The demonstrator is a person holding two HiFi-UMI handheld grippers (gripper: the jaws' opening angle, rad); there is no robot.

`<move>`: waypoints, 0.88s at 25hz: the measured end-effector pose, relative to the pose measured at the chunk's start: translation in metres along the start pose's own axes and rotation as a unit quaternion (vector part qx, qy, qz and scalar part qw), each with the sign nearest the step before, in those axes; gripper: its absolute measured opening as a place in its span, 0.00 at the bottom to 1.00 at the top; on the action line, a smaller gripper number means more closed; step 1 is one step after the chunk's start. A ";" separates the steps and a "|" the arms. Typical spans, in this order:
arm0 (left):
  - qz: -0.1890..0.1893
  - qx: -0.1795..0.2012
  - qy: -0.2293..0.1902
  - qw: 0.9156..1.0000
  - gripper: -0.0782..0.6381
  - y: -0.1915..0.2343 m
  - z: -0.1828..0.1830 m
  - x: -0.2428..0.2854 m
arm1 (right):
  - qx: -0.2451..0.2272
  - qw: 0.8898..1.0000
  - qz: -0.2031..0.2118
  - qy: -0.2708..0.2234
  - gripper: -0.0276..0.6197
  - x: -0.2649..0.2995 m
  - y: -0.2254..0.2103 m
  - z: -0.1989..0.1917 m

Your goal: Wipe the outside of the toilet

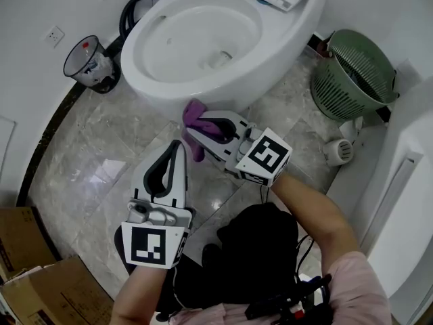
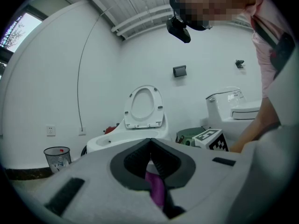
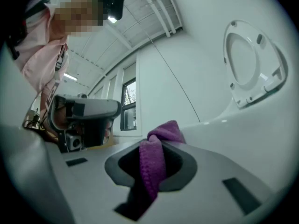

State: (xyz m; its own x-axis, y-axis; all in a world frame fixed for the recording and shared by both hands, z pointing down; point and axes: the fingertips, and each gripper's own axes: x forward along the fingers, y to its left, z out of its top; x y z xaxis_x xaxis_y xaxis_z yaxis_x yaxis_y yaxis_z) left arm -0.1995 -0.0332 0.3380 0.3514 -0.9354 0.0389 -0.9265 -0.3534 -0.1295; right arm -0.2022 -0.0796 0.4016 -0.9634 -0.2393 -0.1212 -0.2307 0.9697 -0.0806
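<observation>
**Head view.** I look down on a white toilet (image 1: 223,100) at the far centre, seat lid raised. My right gripper (image 1: 203,128) is clamped on a purple cloth (image 1: 195,117), which is pressed to the outside of the bowl's near face, low down. My left gripper (image 1: 179,146) stands just left of the cloth's hanging tail. A waste bin (image 1: 91,63) sits far left and a green basket (image 1: 352,80) far right.

**Left gripper view.** The jaw tips meet. Purple cloth (image 2: 156,188) shows in the gap below them; I cannot tell whether it touches. The toilet (image 2: 121,136) lies beyond.

**Right gripper view.** The jaws pinch the cloth (image 3: 152,167), which bunches above the tips against the bowl wall (image 3: 243,125).
</observation>
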 end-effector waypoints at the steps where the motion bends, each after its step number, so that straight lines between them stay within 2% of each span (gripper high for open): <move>1: 0.001 0.003 -0.003 1.000 0.12 0.000 0.002 0.000 | -0.005 1.000 0.003 -0.005 0.13 -0.002 0.000 0.009; 5: -0.001 0.010 -0.014 1.000 0.12 -0.004 0.010 0.004 | -0.027 0.999 0.004 -0.025 0.14 -0.012 -0.008 0.043; 11: -0.012 0.017 -0.019 1.000 0.12 -0.016 0.019 0.016 | -0.046 0.997 -0.020 -0.060 0.14 -0.032 -0.026 0.082; 18: -0.032 0.019 -0.022 0.999 0.12 -0.036 0.027 0.043 | -0.069 0.989 -0.094 -0.091 0.14 -0.079 -0.084 0.122; 22: -0.048 0.019 -0.023 0.998 0.12 -0.053 0.031 0.062 | -0.077 0.978 -0.160 -0.110 0.14 -0.121 -0.133 0.146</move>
State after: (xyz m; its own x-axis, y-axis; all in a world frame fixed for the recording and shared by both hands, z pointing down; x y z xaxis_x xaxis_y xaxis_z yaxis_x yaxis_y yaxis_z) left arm -0.1246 -0.0720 0.3164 0.4444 -0.8958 0.0078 -0.8830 -0.4395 -0.1650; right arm -0.0350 -0.1868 0.2825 -0.7902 -0.5195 -0.3253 -0.5491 0.8357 -0.0007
